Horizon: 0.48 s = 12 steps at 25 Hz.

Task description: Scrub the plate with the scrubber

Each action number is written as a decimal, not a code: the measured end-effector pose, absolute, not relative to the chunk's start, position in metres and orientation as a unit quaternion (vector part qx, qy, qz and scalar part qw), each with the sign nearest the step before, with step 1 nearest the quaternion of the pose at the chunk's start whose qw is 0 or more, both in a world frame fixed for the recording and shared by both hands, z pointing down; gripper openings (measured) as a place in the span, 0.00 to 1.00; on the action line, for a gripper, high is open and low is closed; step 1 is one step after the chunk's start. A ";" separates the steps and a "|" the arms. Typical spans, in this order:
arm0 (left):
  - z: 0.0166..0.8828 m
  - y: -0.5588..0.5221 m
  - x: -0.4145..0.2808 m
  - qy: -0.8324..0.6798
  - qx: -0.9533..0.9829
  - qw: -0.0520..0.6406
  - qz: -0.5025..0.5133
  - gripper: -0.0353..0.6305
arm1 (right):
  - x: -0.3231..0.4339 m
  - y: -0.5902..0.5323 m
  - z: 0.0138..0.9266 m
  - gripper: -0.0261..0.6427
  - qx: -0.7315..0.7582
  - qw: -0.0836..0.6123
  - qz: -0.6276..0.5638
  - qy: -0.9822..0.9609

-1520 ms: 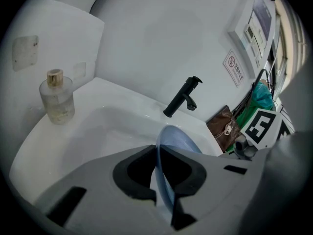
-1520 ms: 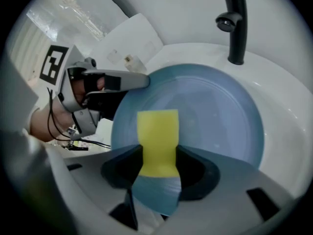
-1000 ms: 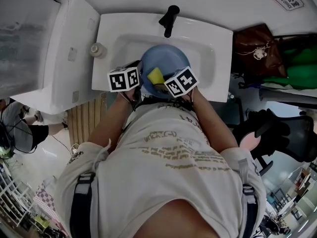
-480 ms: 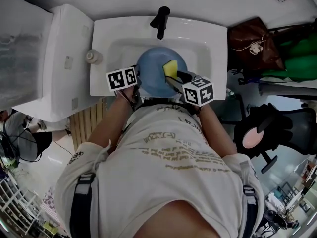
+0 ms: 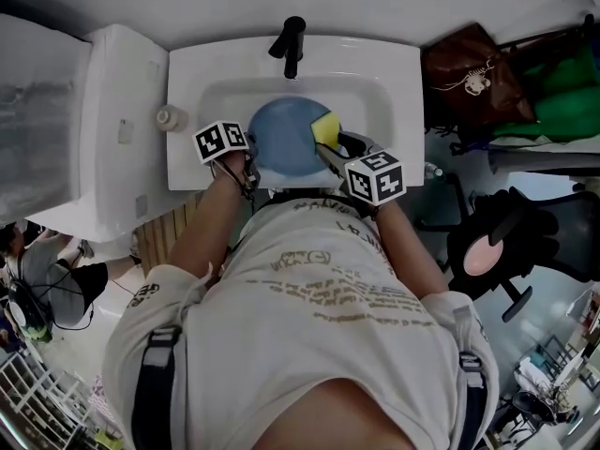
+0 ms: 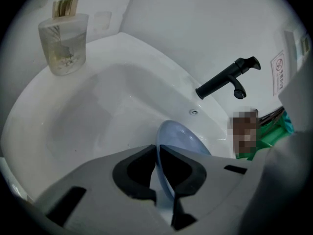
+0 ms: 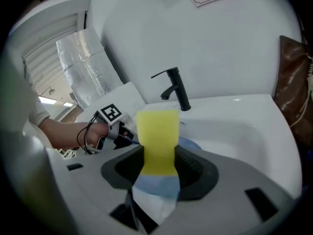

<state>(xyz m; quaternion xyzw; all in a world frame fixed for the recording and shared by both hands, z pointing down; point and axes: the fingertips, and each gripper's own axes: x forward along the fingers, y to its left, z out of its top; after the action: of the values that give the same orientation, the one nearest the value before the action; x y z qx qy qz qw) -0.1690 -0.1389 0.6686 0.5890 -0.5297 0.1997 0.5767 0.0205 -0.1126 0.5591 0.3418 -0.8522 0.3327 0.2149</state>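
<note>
- Blue plate (image 5: 281, 139) sits in the white sink (image 5: 394, 64), in front of the black faucet (image 5: 291, 40) and filling most of the basin from where I look down.
- My left hand-held gripper (image 6: 157, 153) is clamped on the plate's rim. In the left gripper view the thin blue edge runs straight up between the two dark pads, with only a narrow gap between the jaws.
- In that view the plate stands tilted on edge and reaches away from the jaws into the basin.
- My right hand-held gripper (image 7: 157, 151) is closed on the yellow scrubber (image 7: 156, 131), which sticks up out of the jaws as an upright block, with a pale blue layer below the yellow.
- From the head view the scrubber lies at the plate's right edge, on the side opposite the left hand-held gripper. It looks to be touching the plate there, though I can't be sure at this angle.
- The right gripper view shows my left hand (image 7: 73, 131) across the basin, its marker cube facing the camera.
- A glass bottle (image 6: 63, 43) with sticks in its neck stands on the sink's back left corner, well apart from the plate.
- A brown bag (image 5: 473, 73) sits just right of the sink.
</note>
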 end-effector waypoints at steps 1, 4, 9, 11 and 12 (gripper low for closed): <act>0.670 -0.140 -0.171 -0.533 0.587 0.574 0.206 0.11 | 0.021 -0.112 0.560 0.34 0.342 0.218 0.330 -0.852; 0.673 -0.143 -0.174 -0.540 0.580 0.572 0.211 0.12 | 0.025 -0.115 0.559 0.34 0.349 0.217 0.325 -0.851; 0.677 -0.148 -0.175 -0.549 0.577 0.561 0.227 0.14 | 0.032 -0.122 0.556 0.34 0.367 0.209 0.323 -0.847; 0.677 -0.149 -0.175 -0.549 0.581 0.555 0.229 0.14 | 0.031 -0.122 0.553 0.34 0.365 0.203 0.321 -0.850; 0.677 -0.149 -0.174 -0.548 0.584 0.552 0.231 0.14 | 0.030 -0.122 0.552 0.34 0.365 0.202 0.318 -0.852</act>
<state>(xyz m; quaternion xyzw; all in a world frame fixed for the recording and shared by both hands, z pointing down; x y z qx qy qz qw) -0.1742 -0.1487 0.6767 0.5838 -0.5485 0.2305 0.5525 0.0304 -0.1217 0.5521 0.3646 -0.8516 0.3180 0.2018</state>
